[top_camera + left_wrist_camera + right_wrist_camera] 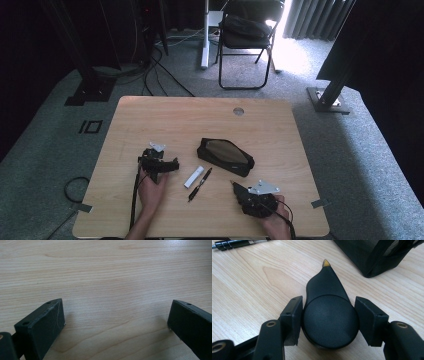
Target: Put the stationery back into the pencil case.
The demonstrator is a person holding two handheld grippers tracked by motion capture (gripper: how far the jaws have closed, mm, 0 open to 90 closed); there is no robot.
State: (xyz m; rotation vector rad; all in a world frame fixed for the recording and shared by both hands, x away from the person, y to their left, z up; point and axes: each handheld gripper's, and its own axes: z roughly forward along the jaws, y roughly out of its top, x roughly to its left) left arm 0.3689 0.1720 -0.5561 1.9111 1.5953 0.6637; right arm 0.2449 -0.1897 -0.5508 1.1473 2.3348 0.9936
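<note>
Black unmarked teardrop gadget (329, 315) between claw (328, 317)

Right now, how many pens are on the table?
1. The pen lies near the table's middle, beside a white eraser, in front of the black pouch. More could be hidden inside the pouch.
</note>
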